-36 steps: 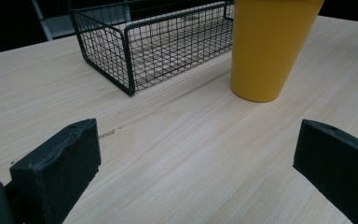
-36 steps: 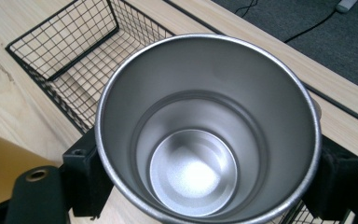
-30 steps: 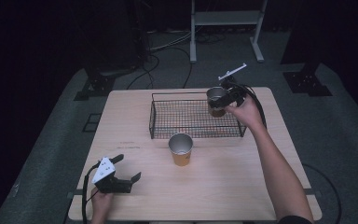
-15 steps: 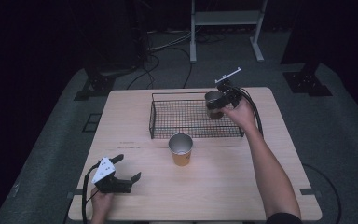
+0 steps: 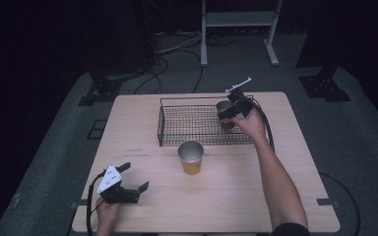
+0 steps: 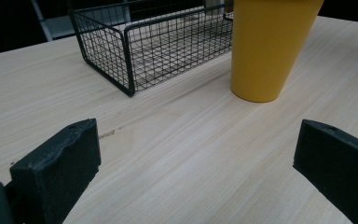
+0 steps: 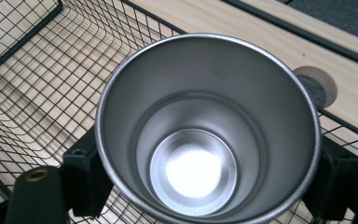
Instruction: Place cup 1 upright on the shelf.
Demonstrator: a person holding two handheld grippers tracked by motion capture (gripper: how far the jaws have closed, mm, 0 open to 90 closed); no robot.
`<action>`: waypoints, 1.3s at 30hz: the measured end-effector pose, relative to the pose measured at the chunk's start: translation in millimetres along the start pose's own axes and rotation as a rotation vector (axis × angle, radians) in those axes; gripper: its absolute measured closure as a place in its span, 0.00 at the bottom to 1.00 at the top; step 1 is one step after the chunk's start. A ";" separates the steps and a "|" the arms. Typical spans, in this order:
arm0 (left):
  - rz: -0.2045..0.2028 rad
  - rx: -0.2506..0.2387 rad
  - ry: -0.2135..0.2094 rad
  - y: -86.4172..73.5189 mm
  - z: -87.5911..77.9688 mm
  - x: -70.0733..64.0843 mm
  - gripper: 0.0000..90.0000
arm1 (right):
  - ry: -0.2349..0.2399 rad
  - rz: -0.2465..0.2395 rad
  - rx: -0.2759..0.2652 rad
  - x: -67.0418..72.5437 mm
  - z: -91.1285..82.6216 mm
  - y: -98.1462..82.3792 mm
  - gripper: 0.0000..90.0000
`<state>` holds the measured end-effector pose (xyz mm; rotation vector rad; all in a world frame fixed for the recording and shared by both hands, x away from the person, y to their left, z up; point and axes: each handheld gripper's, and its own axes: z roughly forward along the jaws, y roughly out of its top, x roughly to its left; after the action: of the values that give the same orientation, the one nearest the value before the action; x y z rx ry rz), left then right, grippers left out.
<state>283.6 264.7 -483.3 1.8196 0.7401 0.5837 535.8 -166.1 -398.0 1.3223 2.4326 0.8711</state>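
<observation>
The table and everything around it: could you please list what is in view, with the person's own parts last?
Table: one, light wood, centre.
Basket: one, black wire, far middle of table.
Steel cup: one, silver, in right gripper over basket's right end.
Yellow cup: one, steel-lined, upright in front of basket.
Stand: one, white, on floor behind.
Left gripper: black, open, near left corner.
Right gripper: black, clamps steel cup.

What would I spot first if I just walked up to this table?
Probably the shiny metal cup, clamped in the right claw over the far right end of the wire basket. Next, the yellow cup standing alone on the table just in front of the basket. The left claw rests open near the front left corner.
</observation>
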 end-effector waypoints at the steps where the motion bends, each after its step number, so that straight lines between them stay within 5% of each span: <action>1: 0.000 0.000 0.000 0.0 0.0 0.0 0.00 | -0.005 -0.001 0.010 0.5 3.2 -0.2 0.20; 24: 0.001 -0.001 -0.001 0.0 0.1 -0.1 0.00 | -0.020 -0.021 0.098 3.2 26.4 -6.0 0.19; 39: 0.000 0.001 -0.001 0.1 0.3 -0.5 0.00 | -0.026 -0.036 0.106 2.7 20.2 -15.4 0.15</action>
<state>283.5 264.1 -483.4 1.8210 0.7403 0.5826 533.2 -162.4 -423.2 1.3121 2.5060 0.7204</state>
